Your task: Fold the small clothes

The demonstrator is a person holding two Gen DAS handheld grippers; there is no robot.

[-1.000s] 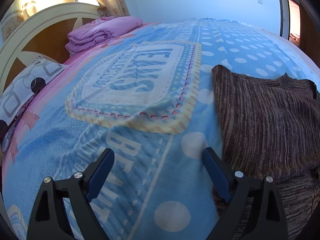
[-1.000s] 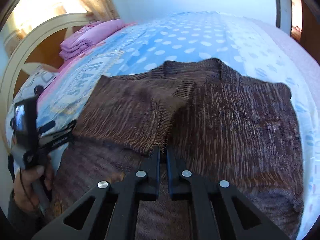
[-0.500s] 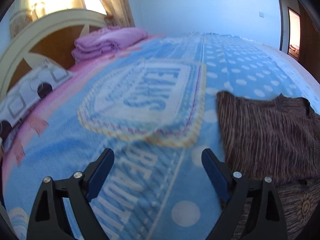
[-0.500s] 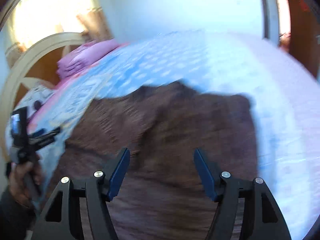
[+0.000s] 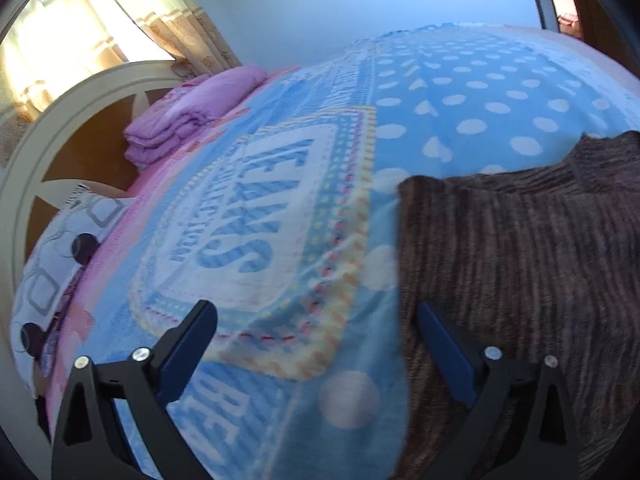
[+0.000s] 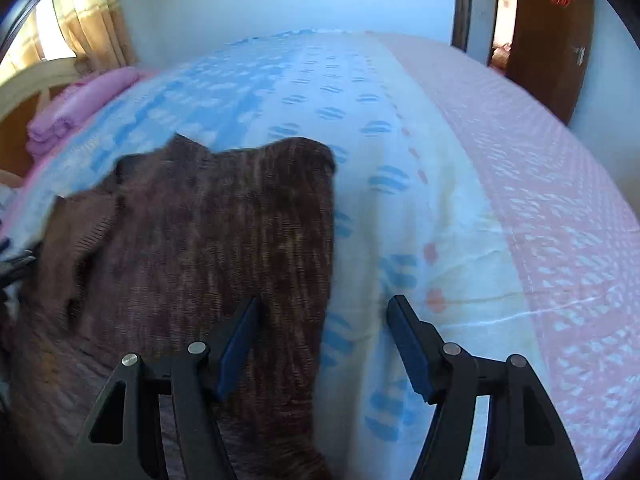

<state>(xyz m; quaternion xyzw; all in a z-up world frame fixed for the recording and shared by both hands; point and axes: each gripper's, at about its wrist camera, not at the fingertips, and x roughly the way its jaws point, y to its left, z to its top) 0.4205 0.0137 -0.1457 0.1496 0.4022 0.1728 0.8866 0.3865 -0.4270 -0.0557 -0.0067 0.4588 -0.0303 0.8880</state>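
Sunlit bed (image 5: 460,92) under a blue spotted blanket (image 5: 480,128) carries the brown knit sweater (image 6: 224,240), one side already turned in, more folds seemingly left. Left hand-held gripper (image 5: 316,344) hangs released beside its edge; right hand-held gripper (image 6: 322,344) gapes empty, straddling the opposite edge.

Bright daylight through curtained window (image 5: 60,52) (glare there); motion blur, heavy fisheye bending at edges.

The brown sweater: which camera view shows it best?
The right wrist view: the sweater shows there with its collar, folded sleeve and right edge. The left wrist view shows only its left part, cut by the frame.
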